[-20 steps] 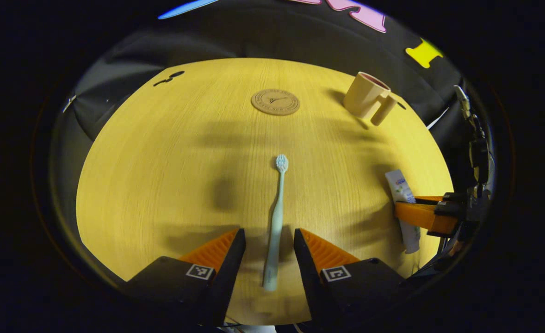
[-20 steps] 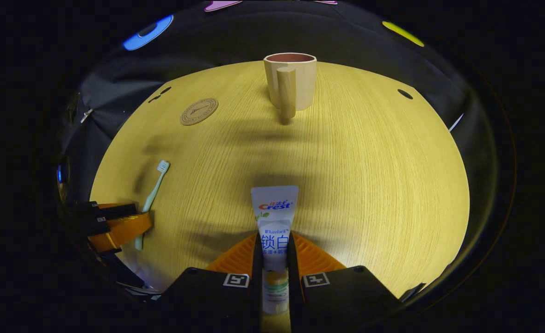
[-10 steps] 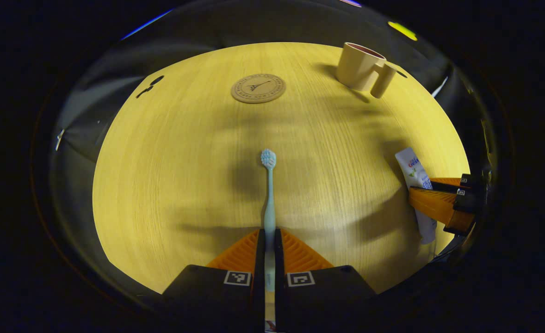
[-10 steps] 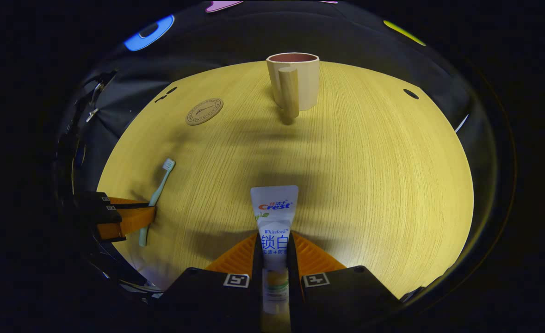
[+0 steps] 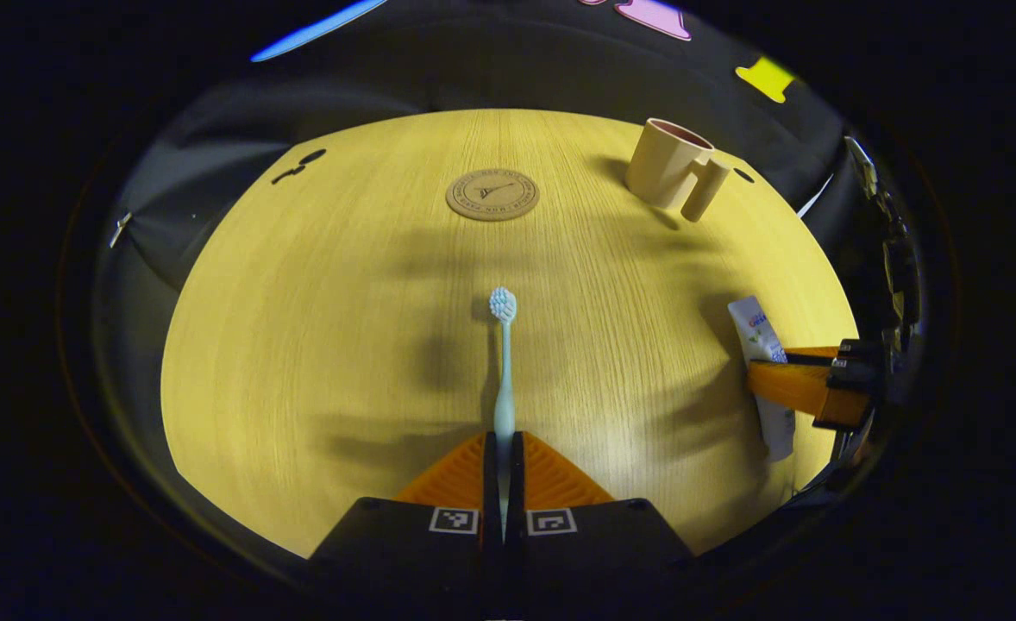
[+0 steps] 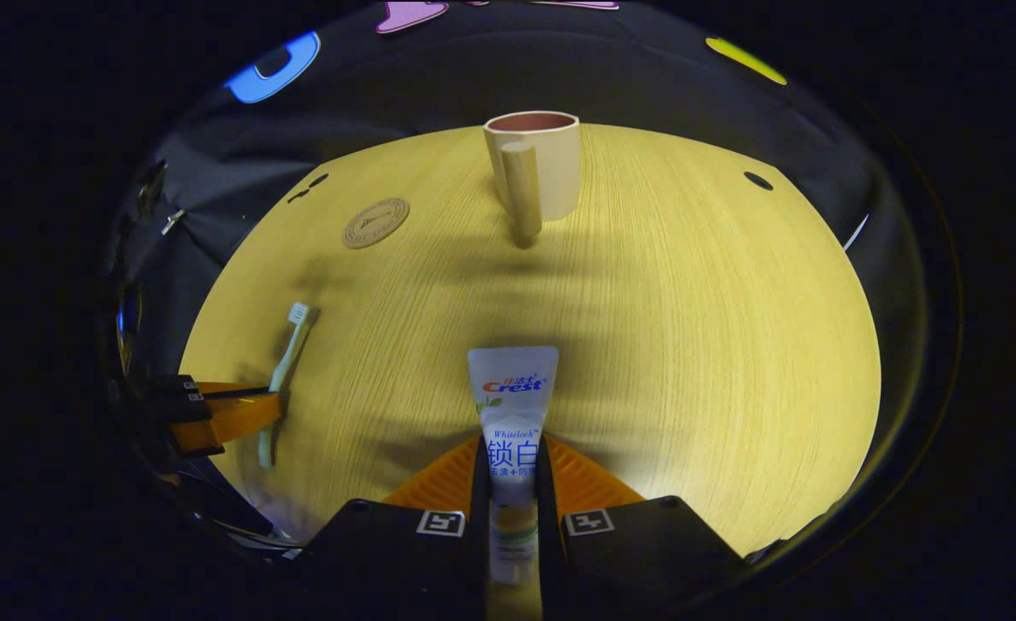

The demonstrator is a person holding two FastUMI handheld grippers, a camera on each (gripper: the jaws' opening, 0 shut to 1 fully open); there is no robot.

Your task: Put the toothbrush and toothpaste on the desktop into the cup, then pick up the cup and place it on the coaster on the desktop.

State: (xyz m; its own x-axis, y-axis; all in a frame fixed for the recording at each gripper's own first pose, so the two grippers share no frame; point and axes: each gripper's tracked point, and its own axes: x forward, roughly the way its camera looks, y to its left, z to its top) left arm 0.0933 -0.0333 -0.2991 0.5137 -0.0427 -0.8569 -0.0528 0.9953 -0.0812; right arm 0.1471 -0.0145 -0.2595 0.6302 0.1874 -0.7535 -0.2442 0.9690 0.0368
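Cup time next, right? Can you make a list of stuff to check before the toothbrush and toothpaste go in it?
1. Left gripper shut on the toothbrush: ok, jaws closed on its handle.
2. Right gripper shut on the toothpaste: ok, tube clamped between the jaws.
3. Cup upright, mouth open: ok.
4. Cup empty inside: cannot tell, the view is too low to see in.
5. Coaster bare for later: ok.
6. Are both things lifted off the table? Cannot tell.
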